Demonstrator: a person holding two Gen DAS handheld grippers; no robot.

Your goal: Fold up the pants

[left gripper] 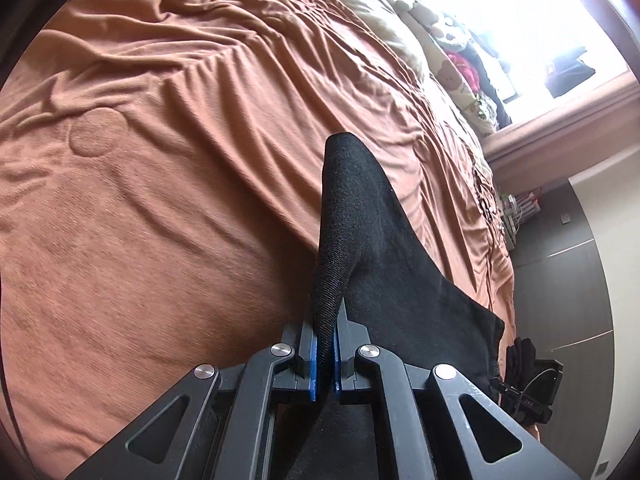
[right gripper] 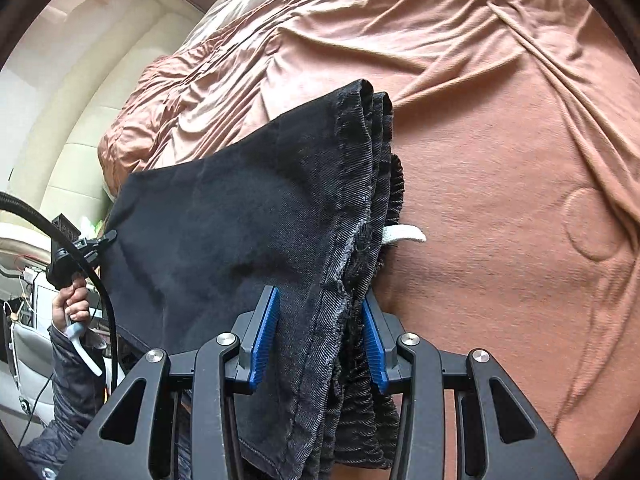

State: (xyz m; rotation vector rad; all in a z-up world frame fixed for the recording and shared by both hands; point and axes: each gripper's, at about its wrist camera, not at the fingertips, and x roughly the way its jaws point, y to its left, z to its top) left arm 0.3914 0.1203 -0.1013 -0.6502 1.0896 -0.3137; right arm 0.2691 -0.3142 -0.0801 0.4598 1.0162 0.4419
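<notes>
The black pants [left gripper: 368, 240] hang in the air over a bed with an orange-brown cover [left gripper: 160, 200]. My left gripper [left gripper: 326, 344] is shut on a thin fold of the pants' fabric, which rises ahead of the blue pads. In the right wrist view my right gripper [right gripper: 320, 320] is shut on the bunched waistband end of the pants [right gripper: 248, 232], several layers thick, with a white drawstring [right gripper: 404, 235] sticking out. The left gripper [right gripper: 76, 256] shows at the left there, held by a hand and pinching the pants' far corner.
The bed cover [right gripper: 500, 160] is wrinkled, with a round stitched patch [left gripper: 98, 133]. Pillows and soft toys [left gripper: 452, 72] lie by a bright window [left gripper: 520, 8]. A padded headboard [right gripper: 80, 120] stands at left in the right wrist view. Dark floor [left gripper: 568, 280] lies beside the bed.
</notes>
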